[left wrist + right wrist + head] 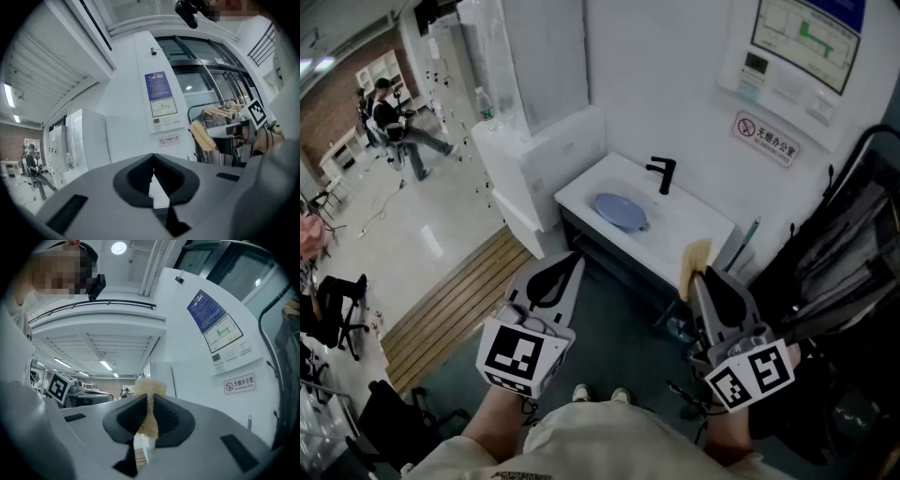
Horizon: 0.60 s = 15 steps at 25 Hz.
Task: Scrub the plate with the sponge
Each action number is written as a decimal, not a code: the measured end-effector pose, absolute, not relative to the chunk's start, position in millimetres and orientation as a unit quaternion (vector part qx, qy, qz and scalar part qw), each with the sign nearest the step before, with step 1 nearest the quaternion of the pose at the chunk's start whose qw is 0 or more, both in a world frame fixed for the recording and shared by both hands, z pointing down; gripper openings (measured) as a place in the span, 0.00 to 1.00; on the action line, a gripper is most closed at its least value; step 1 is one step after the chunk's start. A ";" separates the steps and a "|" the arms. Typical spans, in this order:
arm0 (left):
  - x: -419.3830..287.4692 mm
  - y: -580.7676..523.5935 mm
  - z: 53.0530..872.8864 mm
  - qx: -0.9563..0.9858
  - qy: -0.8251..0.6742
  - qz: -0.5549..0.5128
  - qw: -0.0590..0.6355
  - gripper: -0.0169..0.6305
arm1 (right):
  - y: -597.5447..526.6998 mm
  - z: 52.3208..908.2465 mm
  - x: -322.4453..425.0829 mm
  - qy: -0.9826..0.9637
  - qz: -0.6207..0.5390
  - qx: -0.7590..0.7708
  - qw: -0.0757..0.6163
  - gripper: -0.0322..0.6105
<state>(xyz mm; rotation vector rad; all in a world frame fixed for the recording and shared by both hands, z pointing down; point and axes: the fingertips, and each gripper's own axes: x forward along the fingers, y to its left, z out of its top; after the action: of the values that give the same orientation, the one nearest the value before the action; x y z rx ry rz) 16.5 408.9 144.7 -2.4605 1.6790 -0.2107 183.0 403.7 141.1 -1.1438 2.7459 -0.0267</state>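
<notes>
A blue plate (621,211) lies in the white sink (675,230) next to a black tap (663,173). My right gripper (699,270) is shut on a yellow sponge (695,258), held in the air in front of the sink's right end; the sponge (149,399) sticks out past the jaws. My left gripper (570,264) is shut with nothing between its jaws, level and short of the sink's front edge. In the left gripper view my left gripper (153,176) faces the wall, with the sponge (201,135) at right.
A white cabinet (534,141) stands left of the sink, a water bottle (484,105) on it. Dark clothes on a rack (848,253) hang at right. A wooden slat mat (455,305) lies on the floor at left. A seated person (394,127) is far off.
</notes>
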 end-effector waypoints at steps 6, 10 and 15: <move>24.4 402.0 148.6 -0.819 0.563 -0.075 0.077 0.04 | 392.4 145.0 192.7 0.920 -0.018 -0.383 0.087 0.13; 30.1 397.7 156.0 -0.816 0.568 -0.080 0.075 0.04 | 386.3 150.3 197.2 0.923 -0.017 -0.375 0.084 0.13; 39.1 390.9 163.8 -0.809 0.577 -0.084 0.073 0.04 | 377.9 157.2 201.0 0.930 -0.017 -0.360 0.076 0.13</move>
<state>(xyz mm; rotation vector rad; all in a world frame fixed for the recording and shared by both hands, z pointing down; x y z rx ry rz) 39.1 390.9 163.8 -2.4317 1.7324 -0.2525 201.0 377.9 157.2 -1.0779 2.7869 -0.0519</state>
